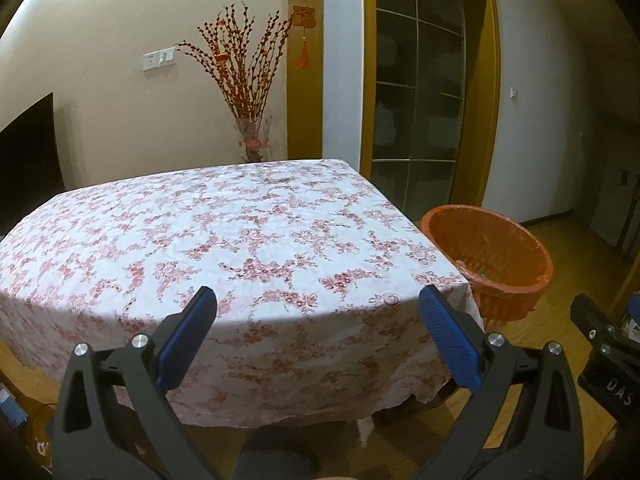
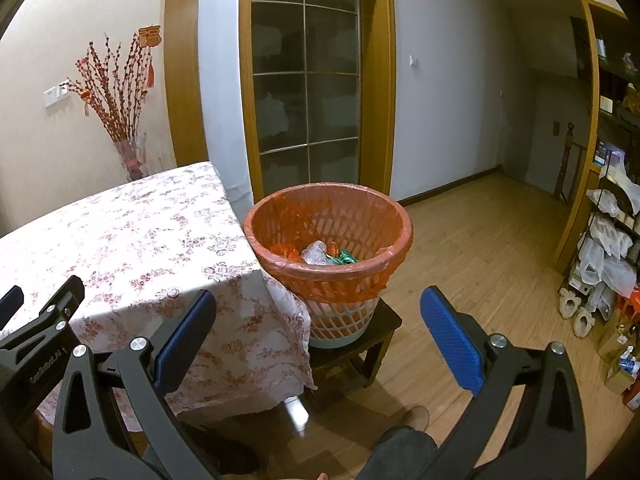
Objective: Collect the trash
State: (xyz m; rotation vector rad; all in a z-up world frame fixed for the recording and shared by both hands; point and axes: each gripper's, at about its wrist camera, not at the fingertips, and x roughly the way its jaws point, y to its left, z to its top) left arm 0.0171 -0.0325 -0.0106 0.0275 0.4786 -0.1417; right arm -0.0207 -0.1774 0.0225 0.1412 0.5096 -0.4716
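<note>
A white basket lined with an orange bag (image 2: 328, 224) stands on a dark stool (image 2: 372, 332) right of the table; it also shows in the left wrist view (image 1: 492, 252). Crumpled trash (image 2: 320, 254), orange, clear and green, lies inside it. My left gripper (image 1: 316, 304) is open and empty, held before the near edge of the floral tablecloth (image 1: 224, 232). My right gripper (image 2: 318, 306) is open and empty, held in front of the basket, above the floor. No trash shows on the tabletop.
A vase of red branches (image 1: 252, 136) stands behind the table by the wall. A glass door (image 2: 306, 80) is behind the basket. Shelves with bags and boxes (image 2: 608, 248) line the right side. My legs and shoe (image 2: 416, 420) show below.
</note>
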